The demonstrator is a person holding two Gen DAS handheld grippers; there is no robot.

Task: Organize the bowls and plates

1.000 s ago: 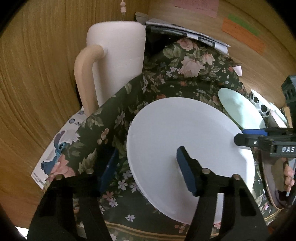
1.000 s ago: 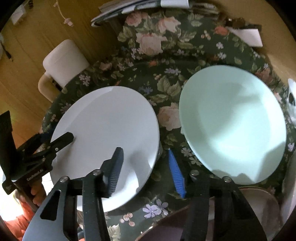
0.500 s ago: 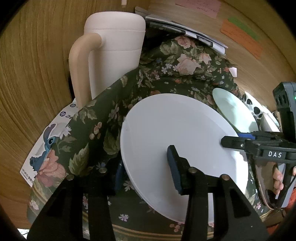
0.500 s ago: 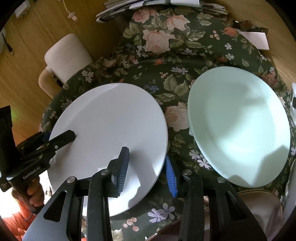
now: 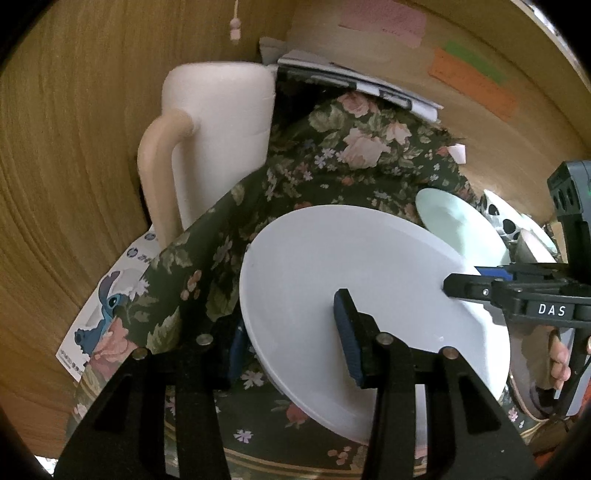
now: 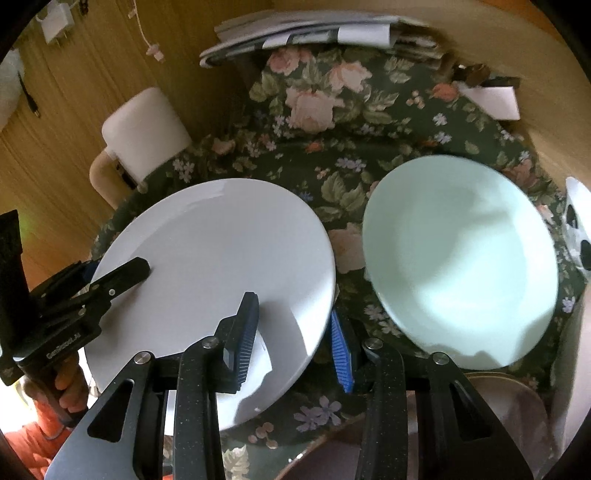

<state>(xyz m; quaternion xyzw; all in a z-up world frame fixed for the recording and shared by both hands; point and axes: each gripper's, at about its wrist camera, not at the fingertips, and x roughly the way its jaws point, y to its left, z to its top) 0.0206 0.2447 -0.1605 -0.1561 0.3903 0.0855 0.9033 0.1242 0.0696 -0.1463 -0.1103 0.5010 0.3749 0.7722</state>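
Note:
A large white plate [image 5: 354,280] [image 6: 221,266] lies on the flowered cloth. My left gripper [image 5: 291,332] is open and straddles the plate's near-left rim, one finger over the plate, one beside it. My right gripper [image 6: 295,328] is open and straddles the plate's right rim the same way; it shows in the left wrist view [image 5: 476,280]. A pale green plate [image 6: 461,258] [image 5: 458,221] lies just right of the white one.
A white mug-shaped object with a beige handle [image 5: 214,140] stands behind on the left. A black-spotted dish [image 5: 502,218] and a brown plate [image 6: 509,421] sit at the right. Papers [image 6: 317,33] lie at the back by the wooden wall.
Both grippers have moved in onto the white plate's rims, and the right fingers have narrowed around its edge. The plate looks slightly raised on the right.

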